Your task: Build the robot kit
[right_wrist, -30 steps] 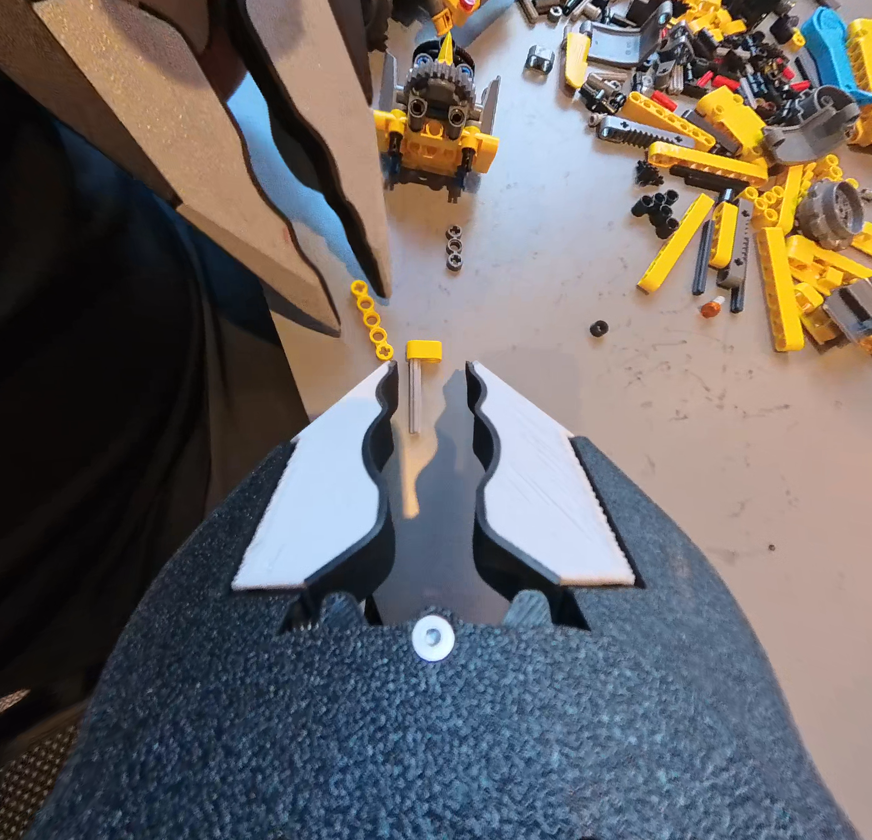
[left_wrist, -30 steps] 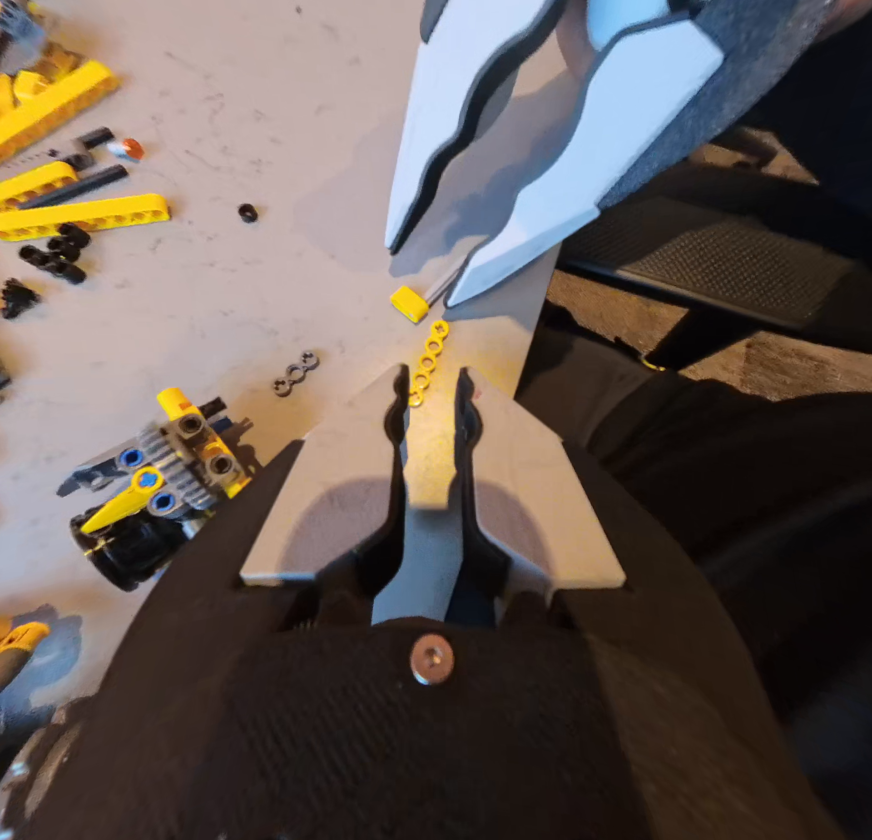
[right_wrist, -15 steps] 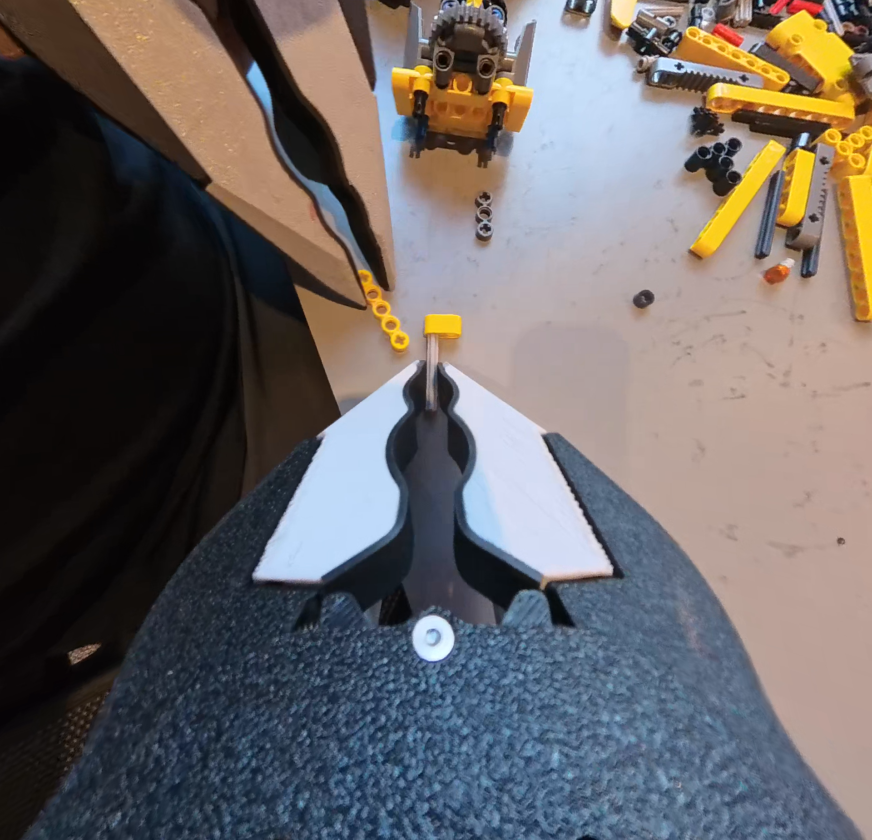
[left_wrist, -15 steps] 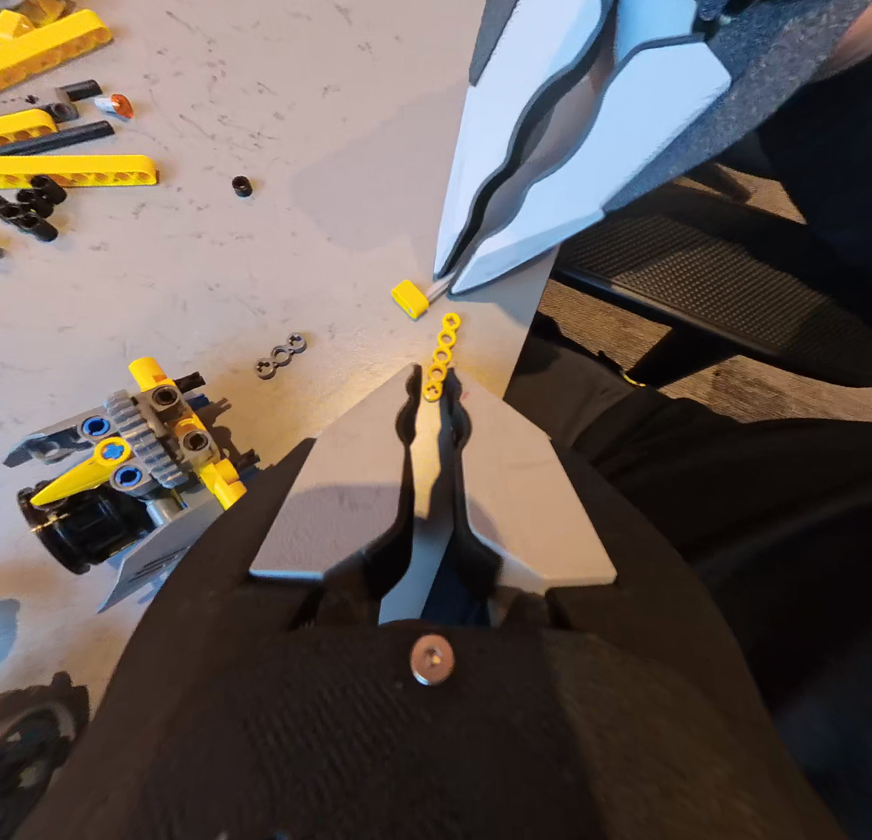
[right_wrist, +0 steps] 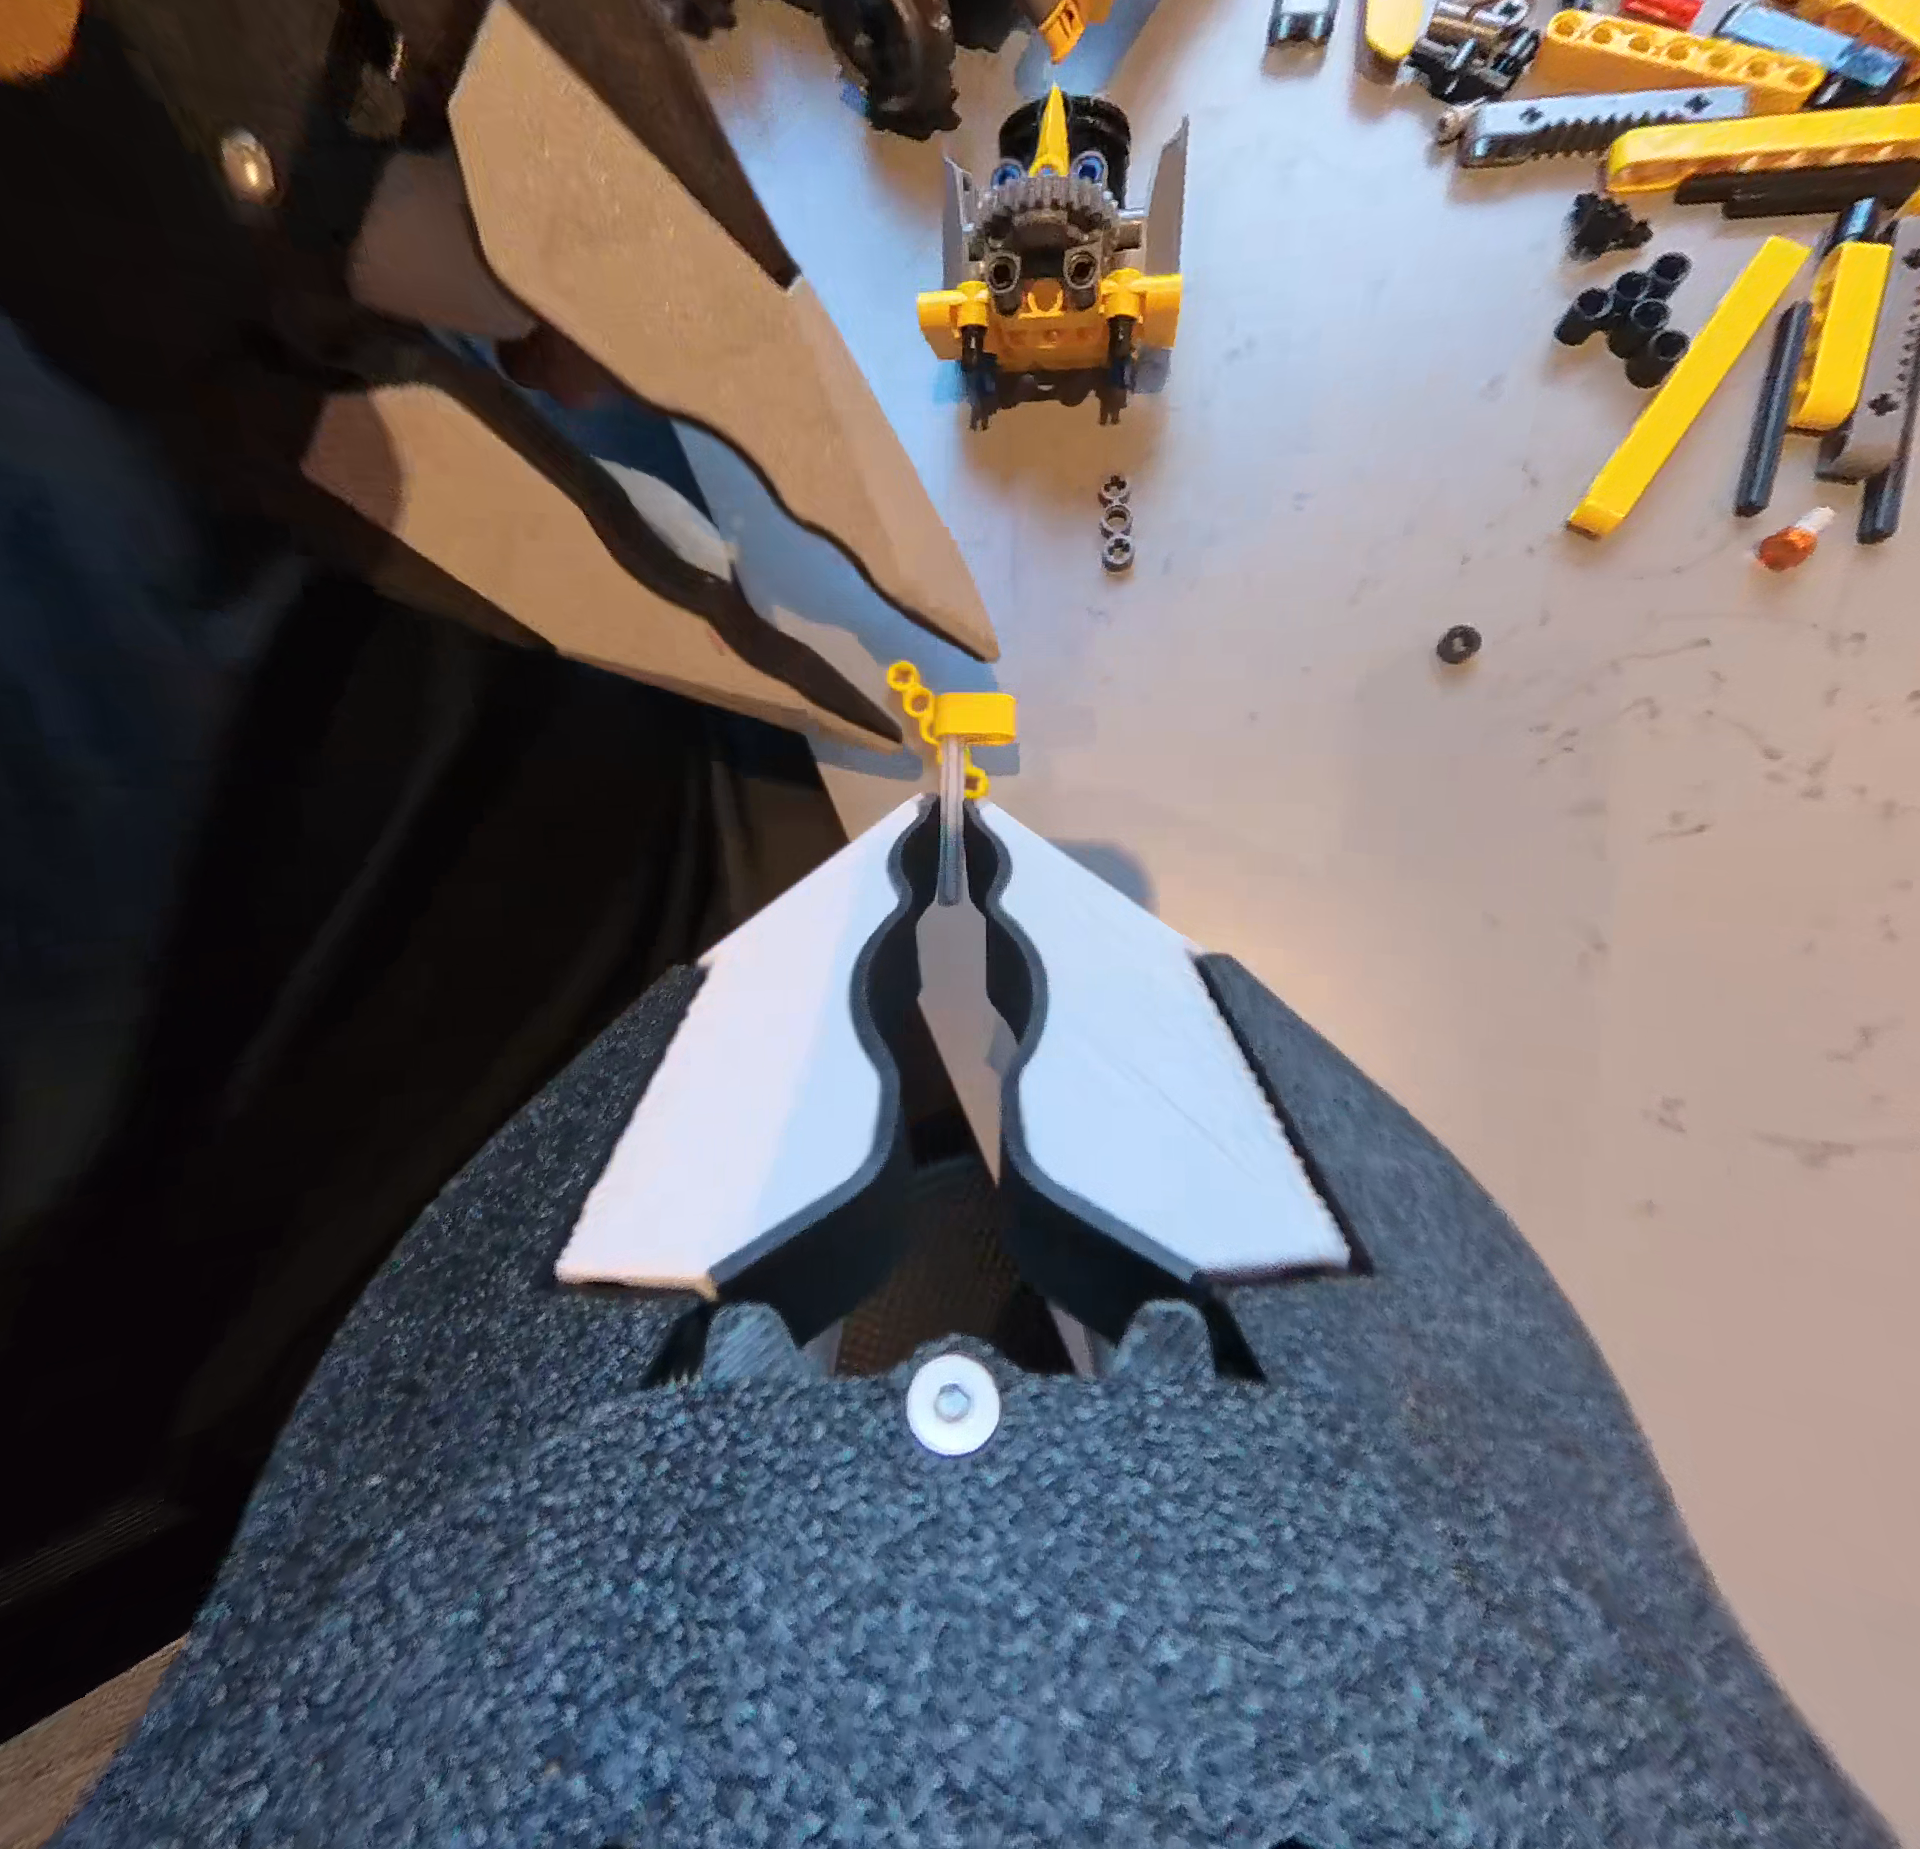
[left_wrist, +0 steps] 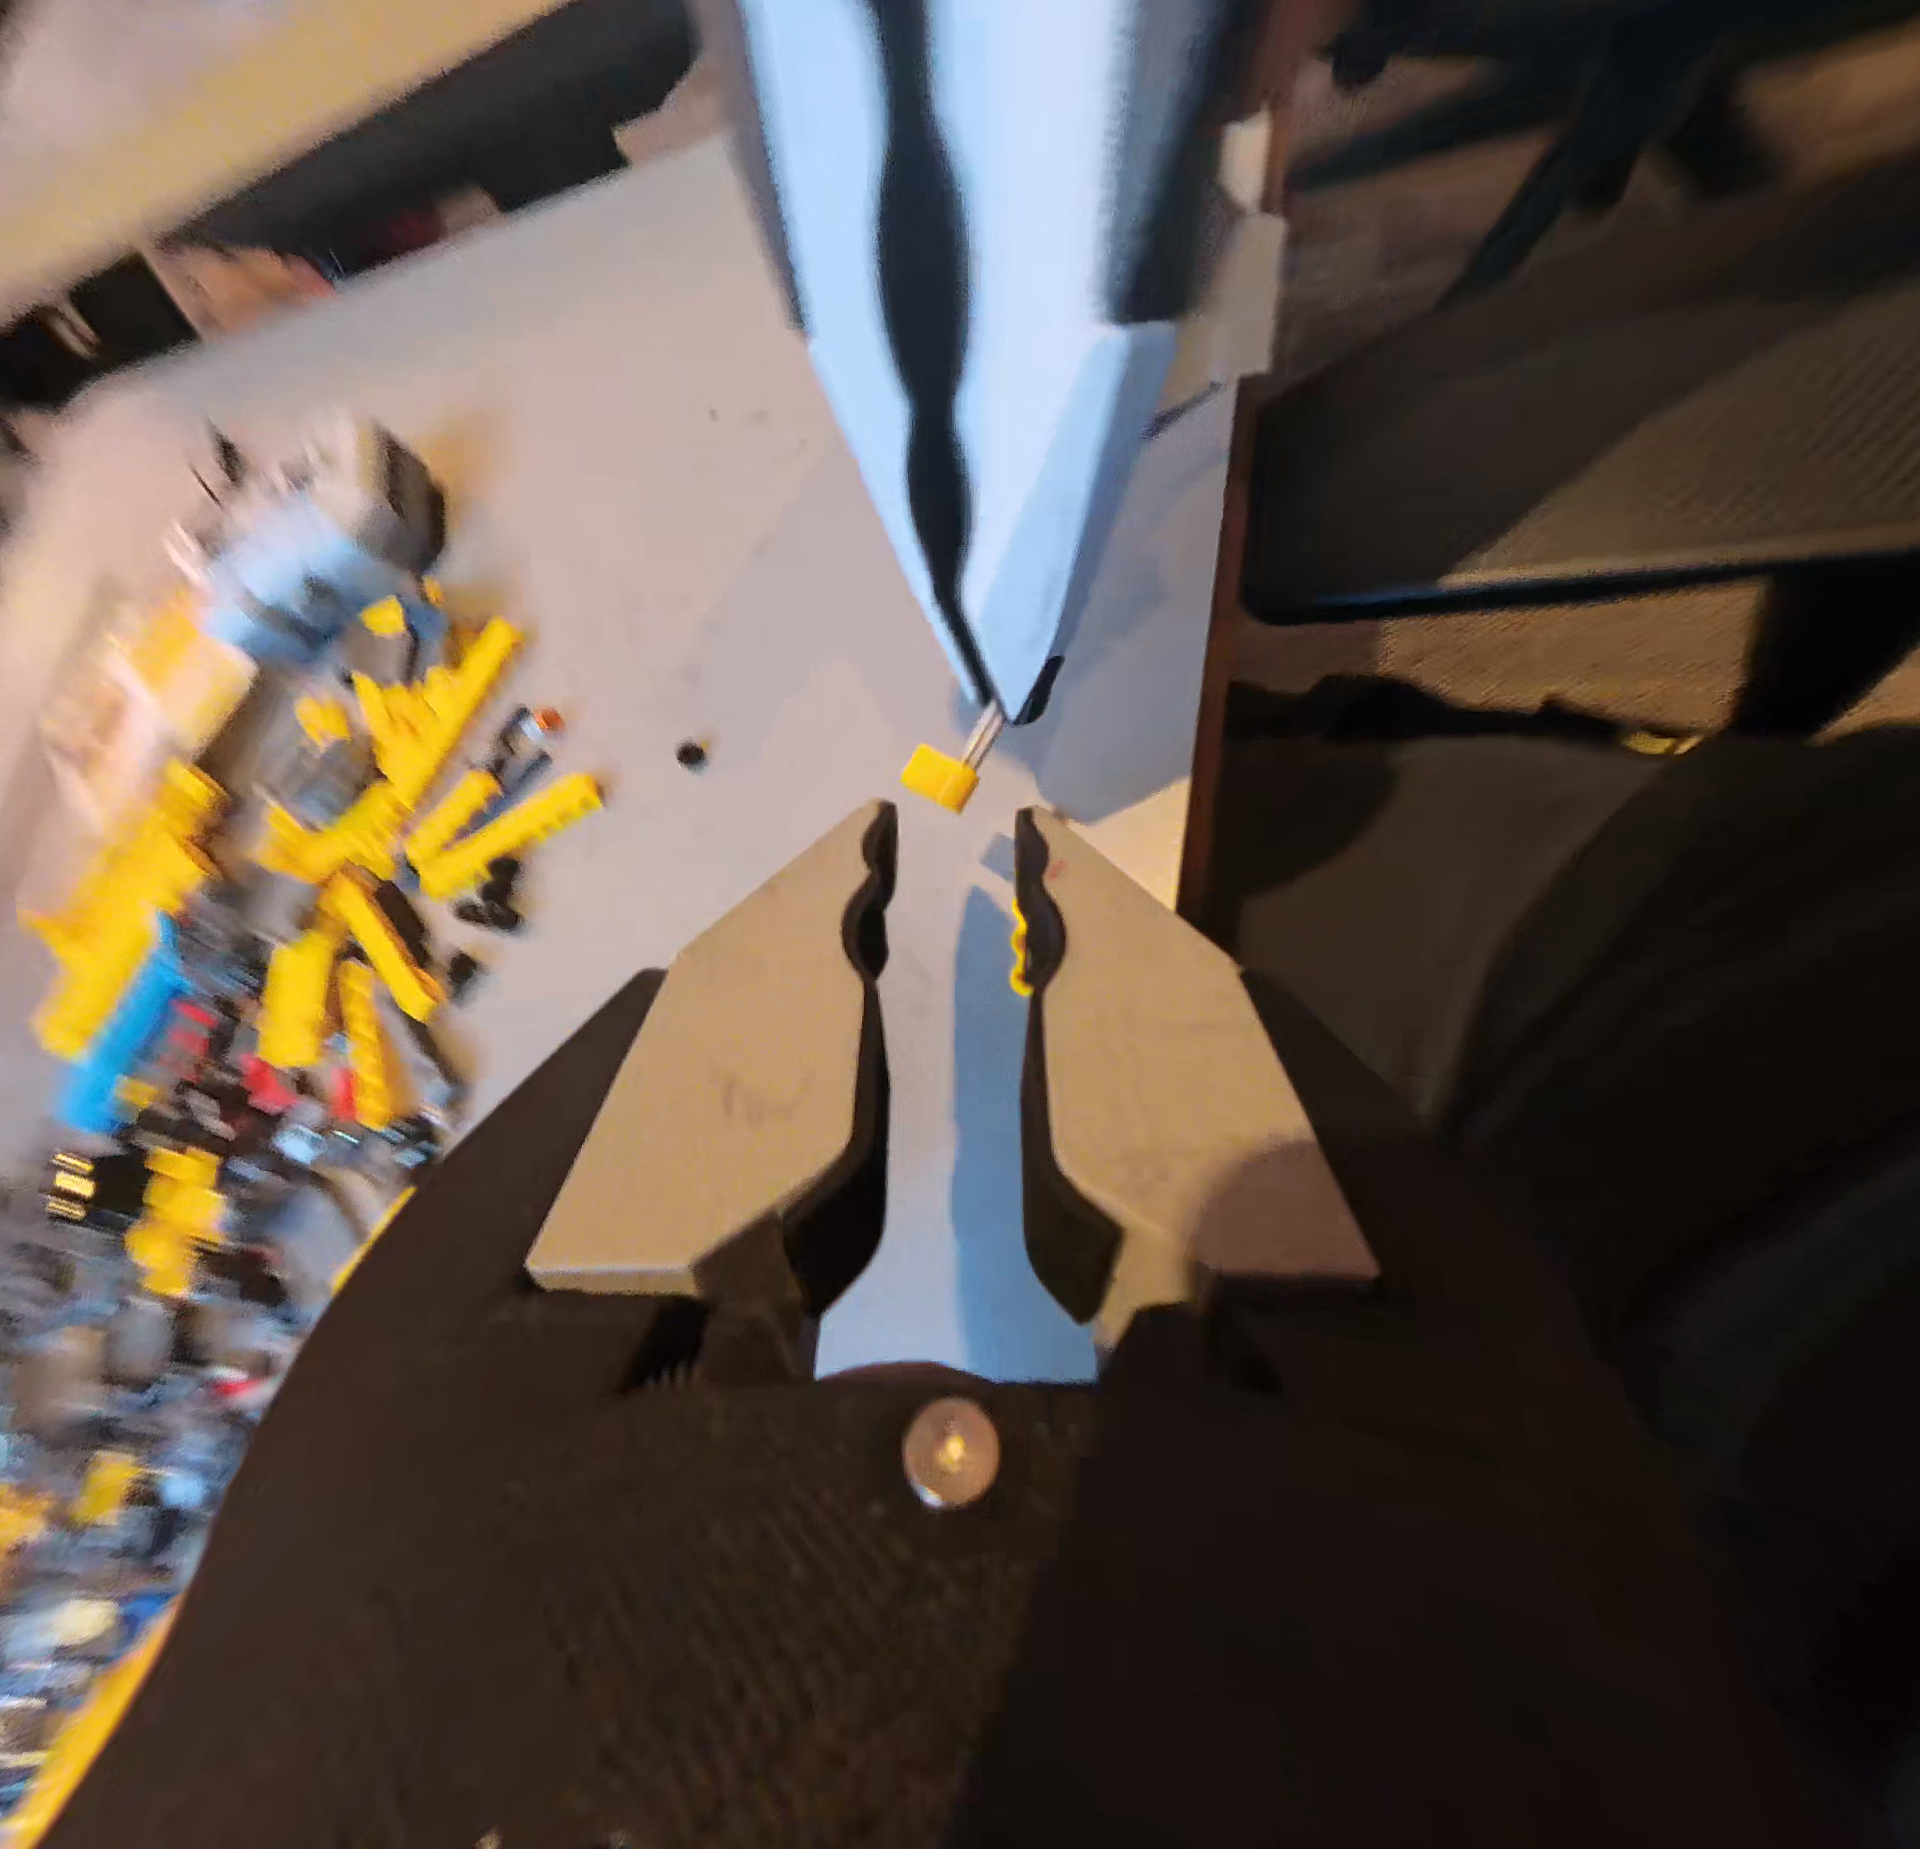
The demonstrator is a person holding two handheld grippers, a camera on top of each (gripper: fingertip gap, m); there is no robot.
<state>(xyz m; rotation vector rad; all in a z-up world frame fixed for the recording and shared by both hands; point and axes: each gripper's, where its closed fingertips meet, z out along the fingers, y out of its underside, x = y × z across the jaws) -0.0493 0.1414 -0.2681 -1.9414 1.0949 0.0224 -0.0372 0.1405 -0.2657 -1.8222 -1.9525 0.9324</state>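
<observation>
My right gripper is shut on a thin grey axle with a small yellow connector on its far end. It also shows in the left wrist view, coming down from above with the connector just beyond my left fingertips. My left gripper is open, and shows in the right wrist view at upper left. A thin yellow beam with holes lies by the table's edge, partly behind the axle. In the blurred left wrist view a bit of it shows at the right finger's inner edge.
A yellow and grey gear assembly stands farther in, with a small grey three-hole beam before it and a black bush to the right. Several yellow beams and black pins lie at right. The table edge drops off beside the grippers. The grippers are tip to tip, or close to it. About 10 centimetres separates my left fingertips from the black bush.
My left jaws have opened from nearly shut around the thin yellow beam, and the left view has swung and blurred. My right gripper, still shut on the axle, brought the connector over that beam.
</observation>
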